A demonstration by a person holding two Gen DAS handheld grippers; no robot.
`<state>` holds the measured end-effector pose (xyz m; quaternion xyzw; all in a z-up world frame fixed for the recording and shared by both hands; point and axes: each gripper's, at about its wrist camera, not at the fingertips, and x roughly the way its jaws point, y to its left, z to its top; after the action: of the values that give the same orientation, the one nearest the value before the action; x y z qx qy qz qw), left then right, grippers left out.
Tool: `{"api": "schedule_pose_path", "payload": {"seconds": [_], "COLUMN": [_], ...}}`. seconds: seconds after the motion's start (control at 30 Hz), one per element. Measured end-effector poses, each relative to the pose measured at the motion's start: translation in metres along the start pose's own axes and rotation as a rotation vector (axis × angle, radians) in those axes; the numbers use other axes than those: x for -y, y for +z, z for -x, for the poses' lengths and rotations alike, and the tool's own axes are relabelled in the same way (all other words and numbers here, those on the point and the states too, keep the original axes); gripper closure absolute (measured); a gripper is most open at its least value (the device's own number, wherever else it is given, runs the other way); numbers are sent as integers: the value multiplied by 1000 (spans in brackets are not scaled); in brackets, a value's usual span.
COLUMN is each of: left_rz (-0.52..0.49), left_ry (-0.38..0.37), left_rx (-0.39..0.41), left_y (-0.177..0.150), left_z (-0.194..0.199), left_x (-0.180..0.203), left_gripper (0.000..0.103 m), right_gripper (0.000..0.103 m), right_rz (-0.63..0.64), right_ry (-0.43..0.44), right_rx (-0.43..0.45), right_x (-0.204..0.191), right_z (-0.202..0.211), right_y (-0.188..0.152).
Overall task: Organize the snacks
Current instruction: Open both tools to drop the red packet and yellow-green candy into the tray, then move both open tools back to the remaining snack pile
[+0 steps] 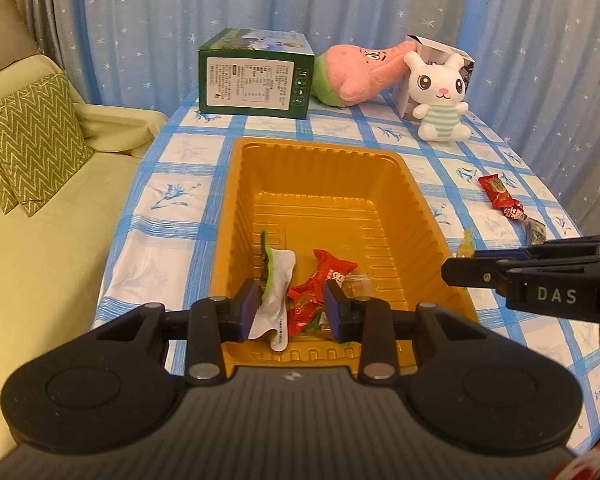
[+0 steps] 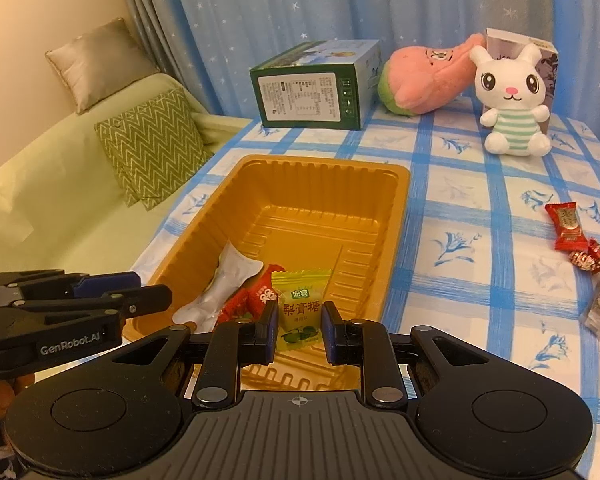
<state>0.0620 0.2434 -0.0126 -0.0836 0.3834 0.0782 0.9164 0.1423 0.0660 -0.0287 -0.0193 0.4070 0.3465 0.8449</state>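
Left view: left gripper [image 1: 290,310] jaws apart over the gold tray [image 1: 416,216]; white packet [image 1: 278,280] dropped below.
Right view: right gripper [image 2: 299,330] jaws clamp the yellow candy [image 2: 300,308], upright, tray at 12 o'clock.

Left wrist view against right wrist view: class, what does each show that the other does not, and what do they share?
Only the left wrist view: the green edge of the white packet in the orange tray, seen past the open left gripper. Only the right wrist view: the printed front of the yellow candy packet, clamped in the right gripper. Both: the tray, the green box, the rabbit plush and the red snacks lying on the tablecloth.
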Motion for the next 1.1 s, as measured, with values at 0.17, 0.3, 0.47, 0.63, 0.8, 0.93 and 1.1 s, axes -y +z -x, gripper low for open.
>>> {"api": "schedule_pose_path", "payload": {"seconds": [0.17,0.3,0.47,0.63,0.8,0.93,1.1], "left_rz": [15,21,37,35,24,23,5], "left_ry": [5,2,-14,-39,-59,-80,-91], "left_rx": [6,14,29,41,56,71,78], "left_y": [-2,-4,-11,-18,-22,-25,-30], "left_z": [4,11,25,42,59,72,82], "left_x": [-2,0,10,29,49,62,78], "left_gripper": [71,69,63,53,41,36,32], "right_gripper": [57,42,42,42,42,42,42], "right_rz": [-59,-97,-134,-161,-175,-181,-207], "right_ry": [19,21,-20,-78,-123,-146,-177], "right_rx": [-2,19,25,28,49,61,81], "right_x": [7,16,24,30,37,41,51], "right_z": [-6,7,33,61,91,114,137], "right_y": [-2,-10,-27,-47,-58,-65,-76]}}
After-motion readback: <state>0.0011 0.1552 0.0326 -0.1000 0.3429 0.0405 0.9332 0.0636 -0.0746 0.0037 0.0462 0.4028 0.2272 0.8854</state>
